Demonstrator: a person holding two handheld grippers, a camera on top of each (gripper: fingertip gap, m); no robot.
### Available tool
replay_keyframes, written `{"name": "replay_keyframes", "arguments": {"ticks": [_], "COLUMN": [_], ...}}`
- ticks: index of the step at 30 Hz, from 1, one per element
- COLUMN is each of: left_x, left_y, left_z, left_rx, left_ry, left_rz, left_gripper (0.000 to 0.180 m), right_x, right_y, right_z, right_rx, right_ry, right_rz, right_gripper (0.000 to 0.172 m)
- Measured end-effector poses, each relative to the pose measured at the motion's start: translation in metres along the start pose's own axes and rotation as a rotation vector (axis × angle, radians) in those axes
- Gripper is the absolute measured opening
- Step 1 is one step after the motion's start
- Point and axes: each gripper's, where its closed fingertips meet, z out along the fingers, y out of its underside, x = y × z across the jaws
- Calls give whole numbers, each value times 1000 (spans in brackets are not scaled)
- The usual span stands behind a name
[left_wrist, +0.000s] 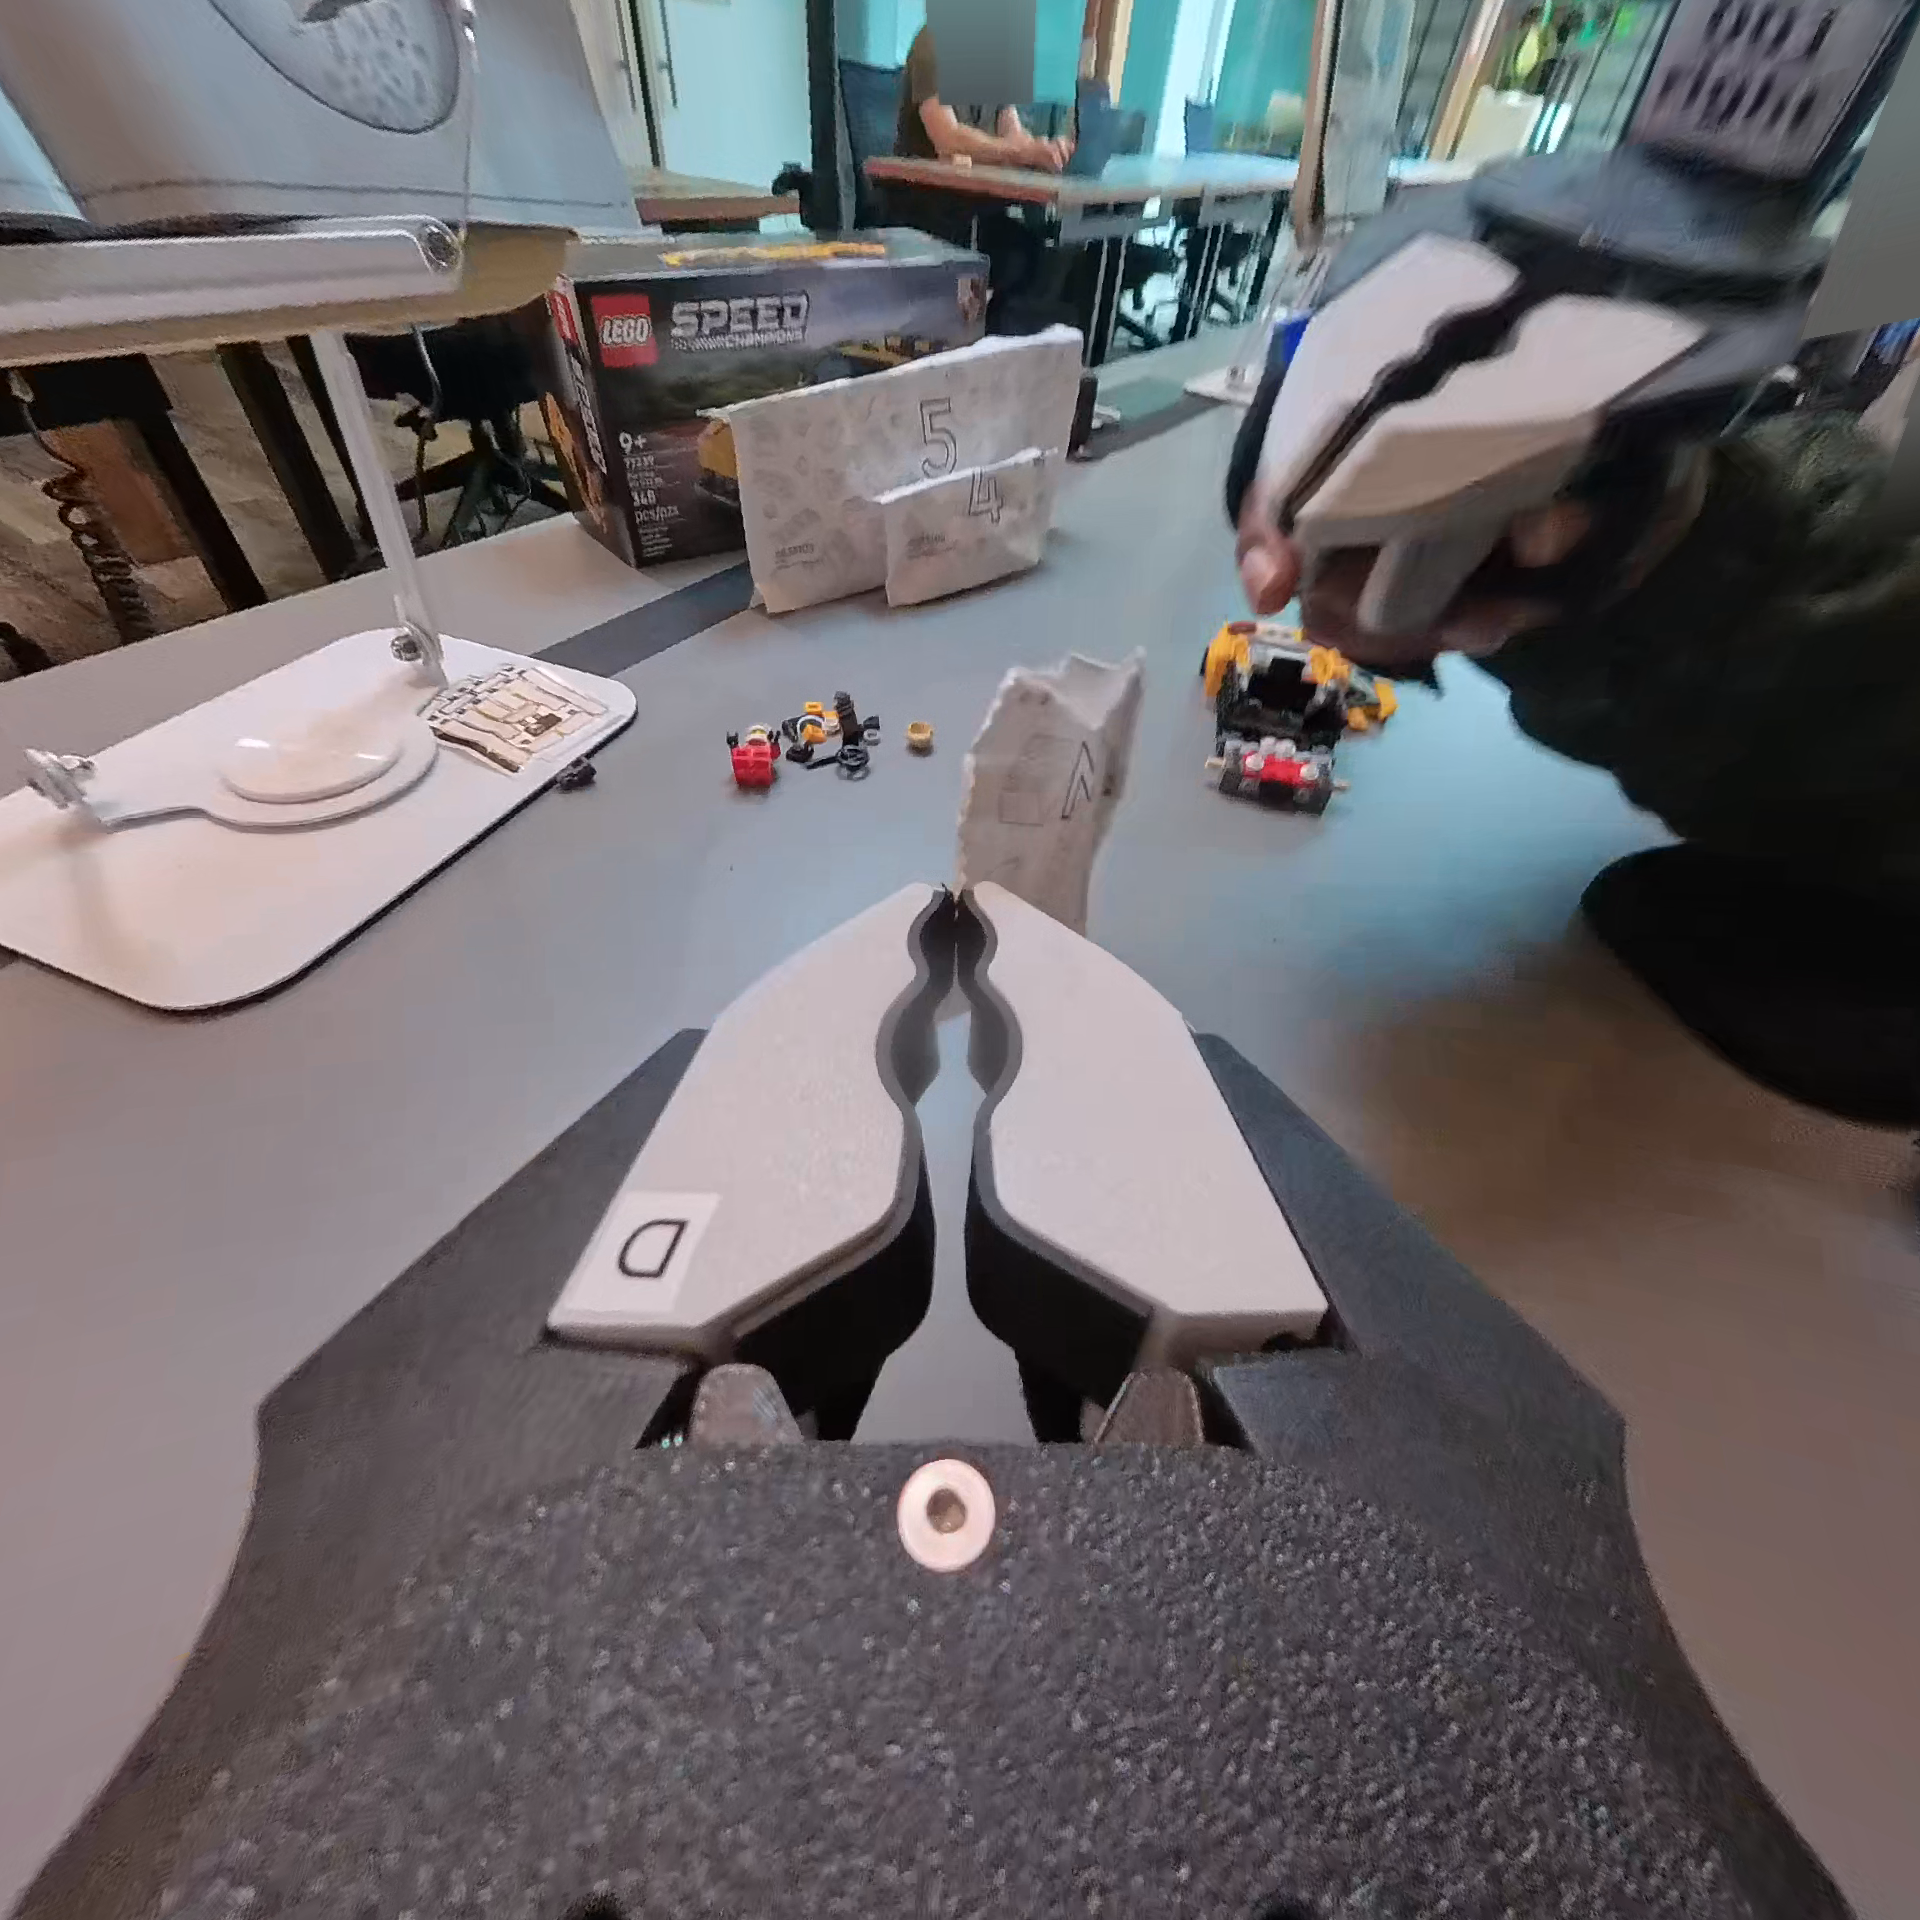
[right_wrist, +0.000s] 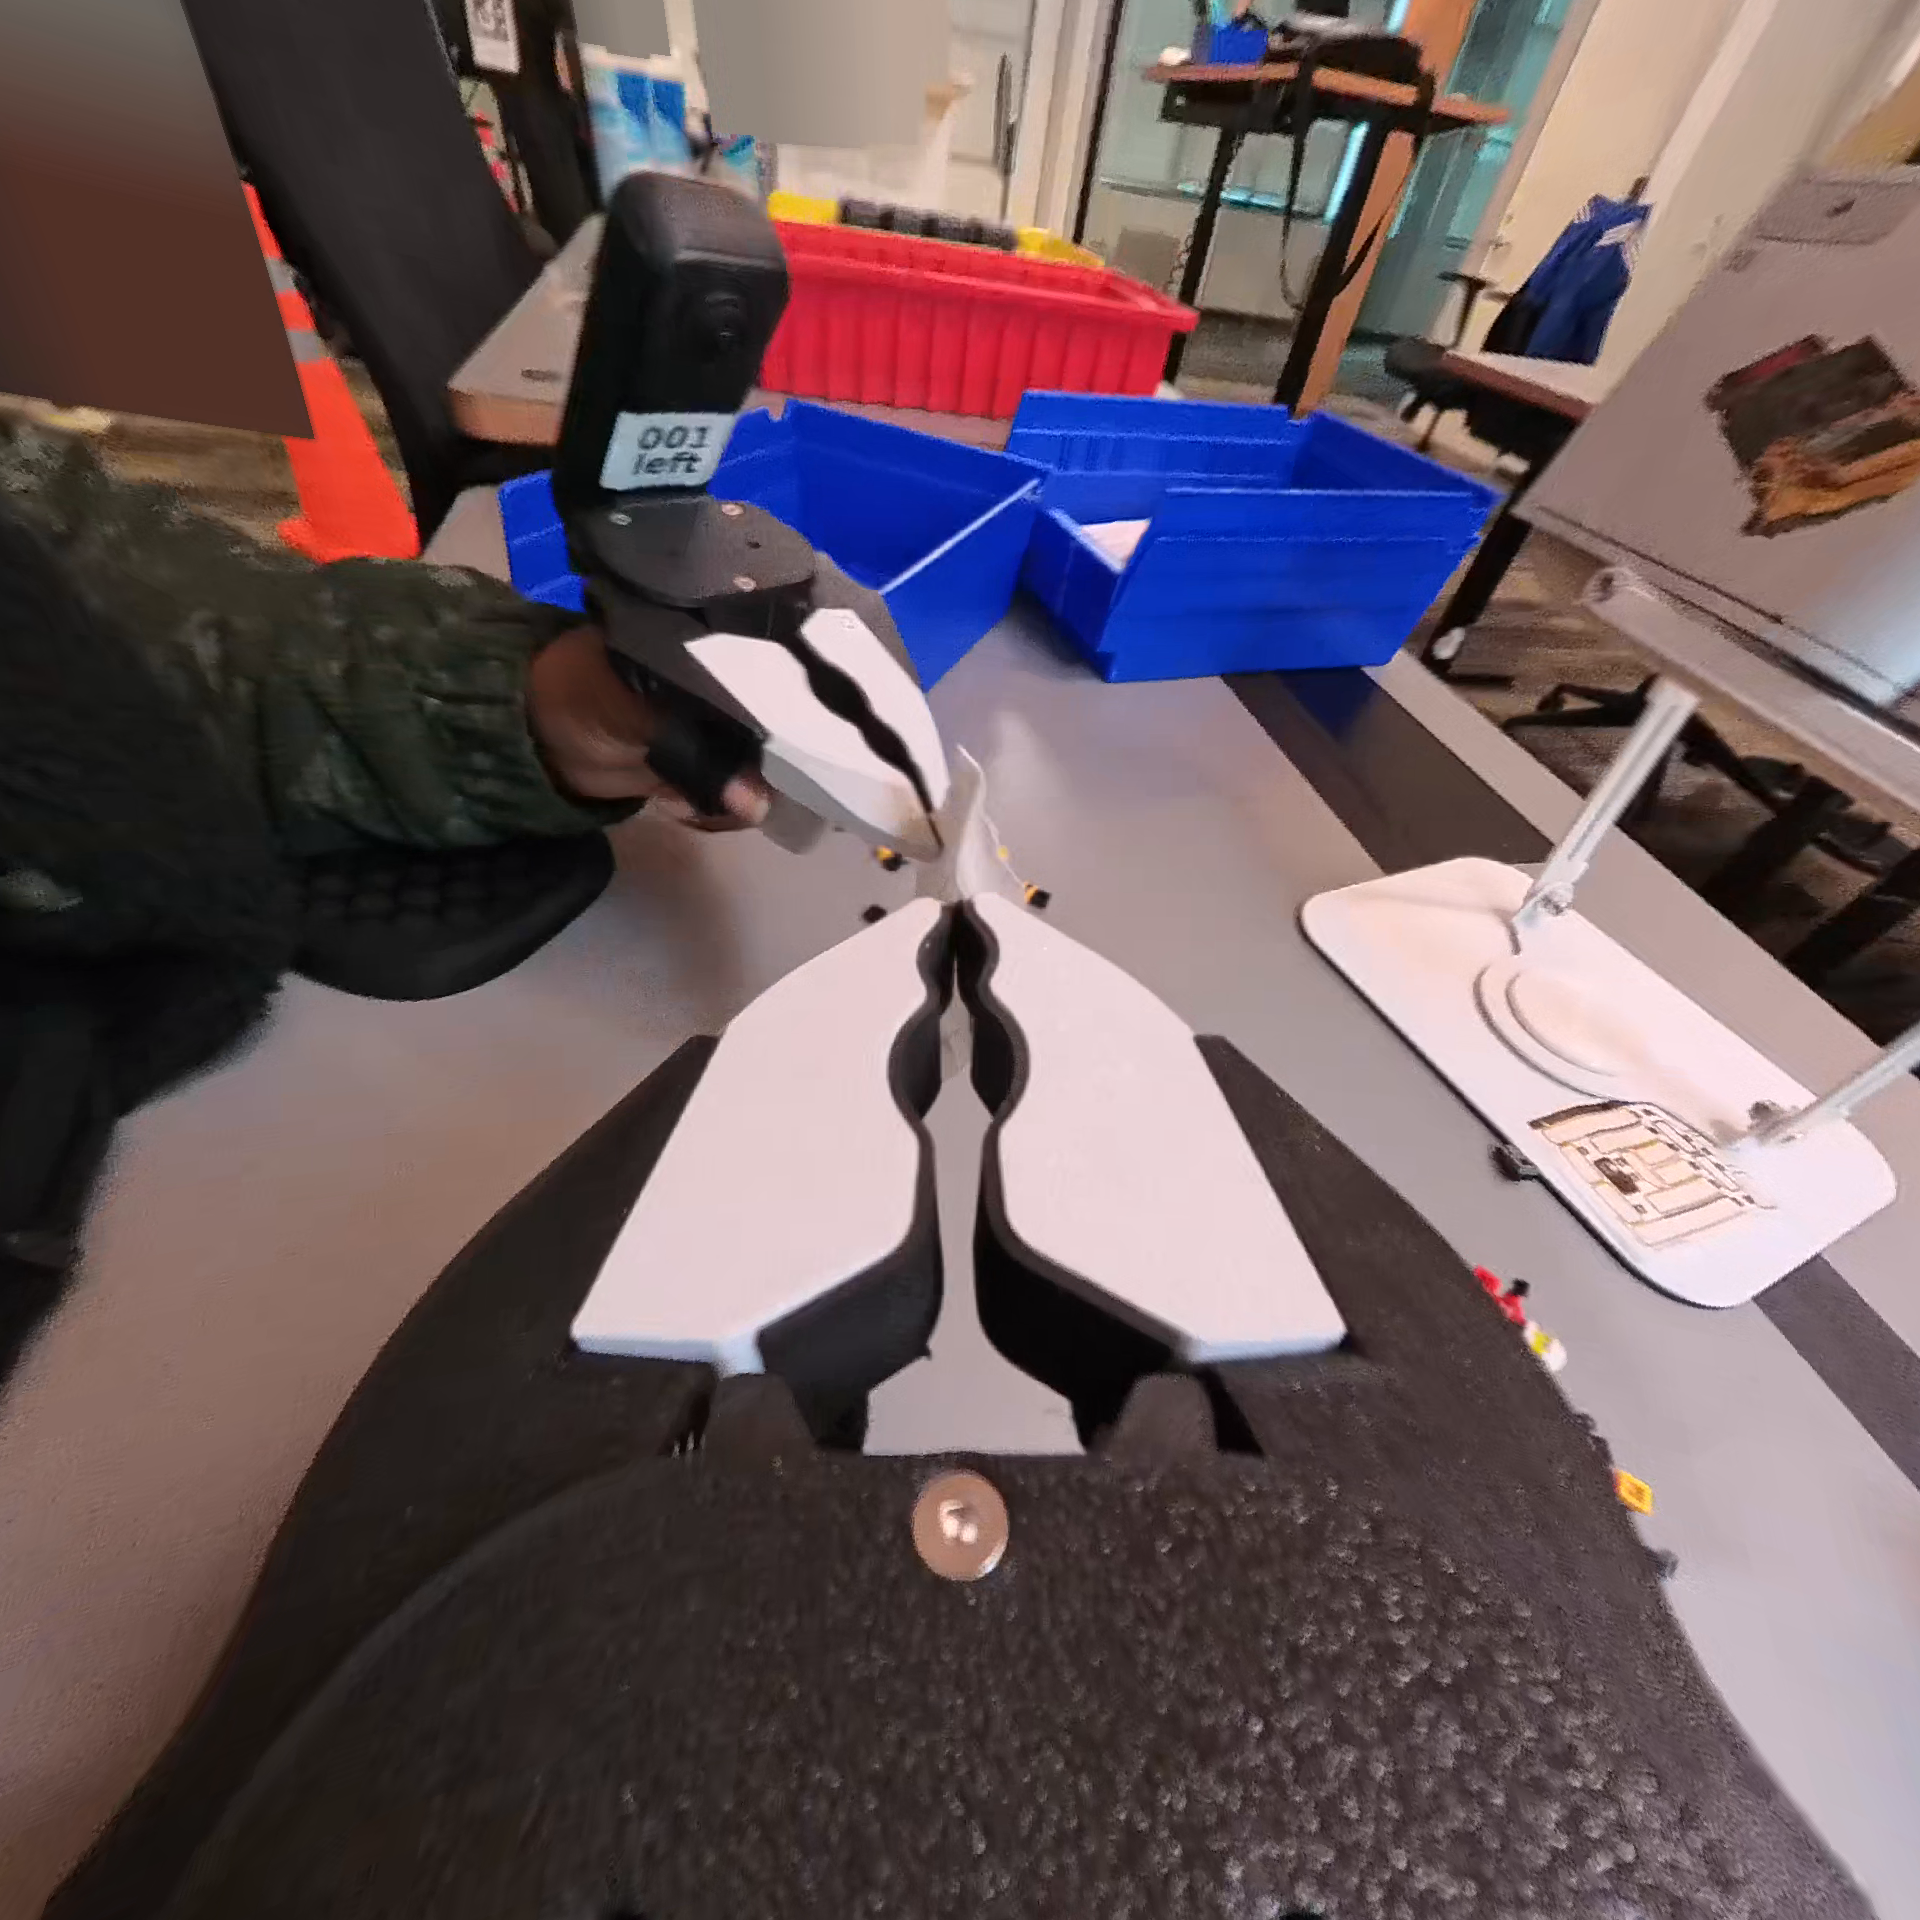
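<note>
The left gripper (left_wrist: 954, 902) has its jaws pressed together on the torn edge of a white paper bag (left_wrist: 1055, 774), which stands up from the fingertips above the grey table (left_wrist: 644, 935); in the right wrist view the same gripper (right_wrist: 928, 831) pinches the bag (right_wrist: 971, 831) from the left side, held by a hand (right_wrist: 603, 727) in a dark green sleeve (right_wrist: 260, 675). The right gripper (right_wrist: 956, 914) is also closed, its tips nipping the lower edge of that bag, a sliver of paper showing between the pads; in the left wrist view it (left_wrist: 1288, 509) appears blurred and raised at upper right, and its hold cannot be judged there. So the bag hangs between the two grippers, over the table.

Beyond the bag lies a small heap of loose bricks (left_wrist: 810, 732), red, black and orange, with a tan piece (left_wrist: 920, 736) just beside them; to the right stands a half-built yellow and black model car (left_wrist: 1294, 717). Farther back two numbered white bags (left_wrist: 914, 488) lean against a toy box (left_wrist: 769, 353). To the left sits a white lamp base (left_wrist: 260, 831) with a sticker sheet (left_wrist: 520, 712) on it. Two blue bins (right_wrist: 1195, 540) and a red crate (right_wrist: 966, 322) lie at the far end of the table.
</note>
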Motion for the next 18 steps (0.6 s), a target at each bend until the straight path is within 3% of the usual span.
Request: {"name": "replay_keyframes", "arguments": {"ticks": [6,11,18], "left_x": [17,35,52], "left_y": [18,30,49], "left_z": [10,13,18], "left_rx": [-116,-183,-250], "left_ry": [49,130,235], "left_rz": [111,232,271], "left_gripper": [1,1,1], "right_x": [-13,-19,-47], "right_y": [37,59,88], "right_z": [23,25,26], "right_rx": [-233,-305,-411], "right_ry": [-20,-102,-258], "right_rz": [-47,-25,-89], "right_gripper": [0,0,0]}}
